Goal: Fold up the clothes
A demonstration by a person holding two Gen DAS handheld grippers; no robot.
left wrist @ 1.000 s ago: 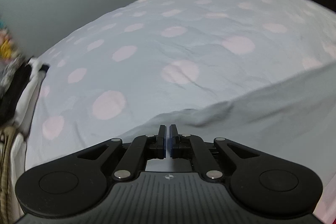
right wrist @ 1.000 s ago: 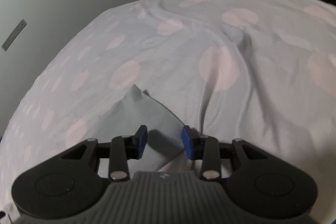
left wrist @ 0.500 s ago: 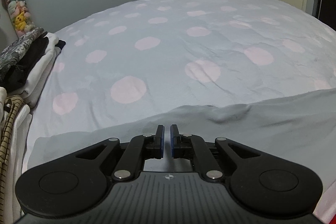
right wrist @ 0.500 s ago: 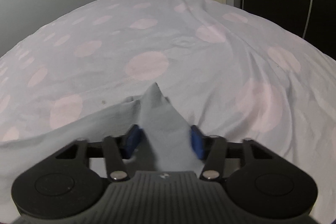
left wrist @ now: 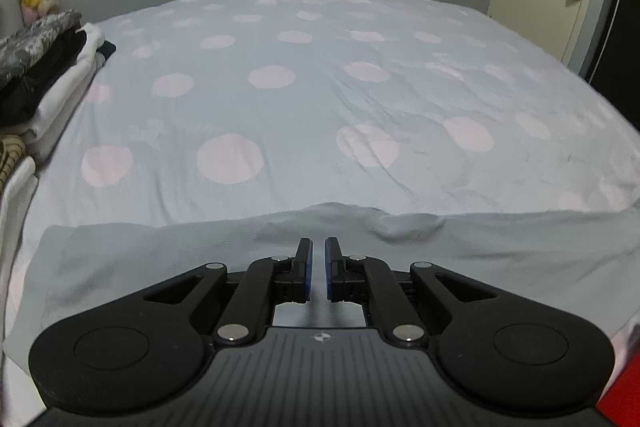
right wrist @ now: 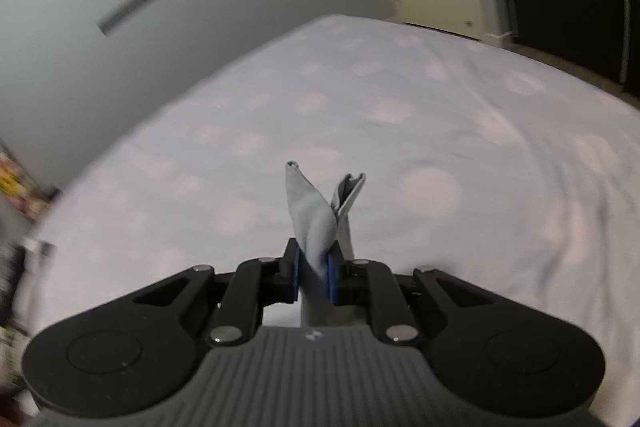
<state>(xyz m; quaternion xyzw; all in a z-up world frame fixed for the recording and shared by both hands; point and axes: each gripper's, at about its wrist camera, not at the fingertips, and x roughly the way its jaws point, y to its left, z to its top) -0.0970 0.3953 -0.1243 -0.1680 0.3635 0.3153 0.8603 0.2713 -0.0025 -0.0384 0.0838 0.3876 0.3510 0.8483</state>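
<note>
Down at the near edge of the bed (left wrist: 320,99), the right tool (right wrist: 314,273) has clamped onto a corner of the pale grey garment (left wrist: 500,247); half a second back its jaws stood wide around that cloth. The left tool (left wrist: 316,269) stays narrowed to a slit, and I can't tell if fabric sits inside. Garment lies spread across the bedspread's front; a lift for folding looks set.
</note>
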